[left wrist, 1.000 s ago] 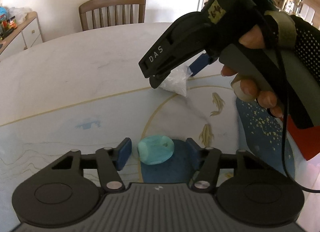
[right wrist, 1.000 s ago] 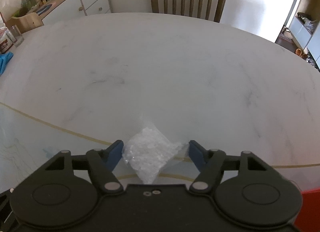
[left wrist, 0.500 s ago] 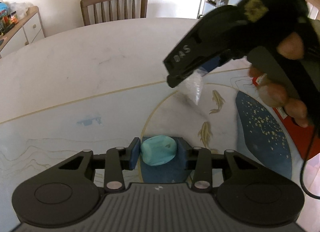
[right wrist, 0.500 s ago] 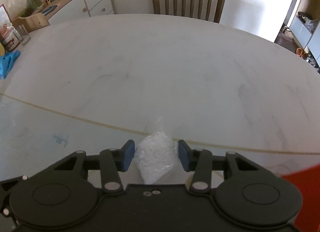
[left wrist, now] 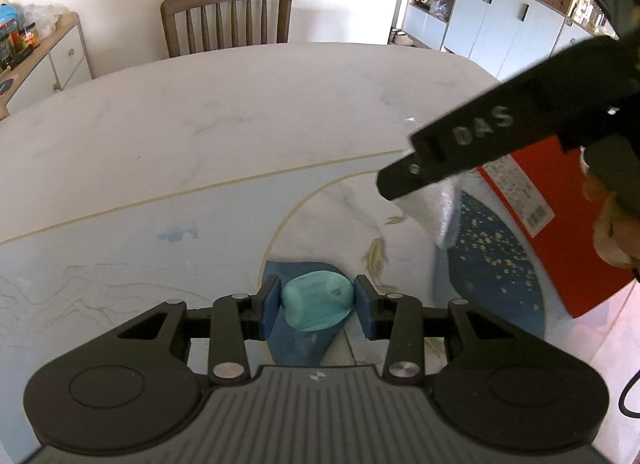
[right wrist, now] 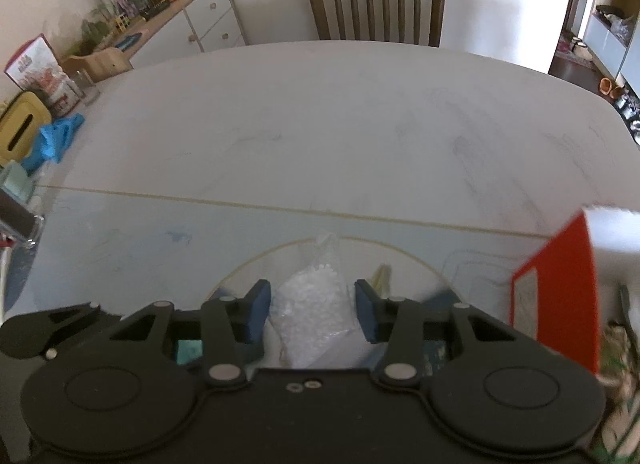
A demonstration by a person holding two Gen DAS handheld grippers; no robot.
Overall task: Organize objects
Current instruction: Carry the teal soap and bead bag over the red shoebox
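In the left wrist view, the left gripper (left wrist: 316,306) is pinching a rounded, pale turquoise soap-like block (left wrist: 317,304) between its blue pads (left wrist: 269,307), both pads touching the block's sides, right at 6 o'clock of the view. The block is sitting over a dark blue patch of the printed table mat (left wrist: 120,248), whose pale surface is showing a gold ring and small gold fish. Toward 3 o'clock, the right gripper (left wrist: 436,199) is reaching in from the upper right, its black finger lettered "DAS", with a clear plastic bag of small white granules (left wrist: 434,209) hanging from its tip above the mat. Just behind it, also toward 3 o'clock, a red cardboard box (left wrist: 560,232) is lying at the mat's edge. In the right wrist view, the right gripper (right wrist: 313,308) is gripping that same bag (right wrist: 314,316), the blue pads (right wrist: 256,310) pressing into its sides, at 6 o'clock, with the red box (right wrist: 560,296) tilted at 4 o'clock. Farther out, the white marble-look oval table (left wrist: 260,115) is stretching toward 12 o'clock, where a brown wooden slat-back chair (left wrist: 227,15) is standing against the far edge. At 9 o'clock of the right wrist view, a crumpled blue cloth (right wrist: 52,139) is lying near the table's rim.
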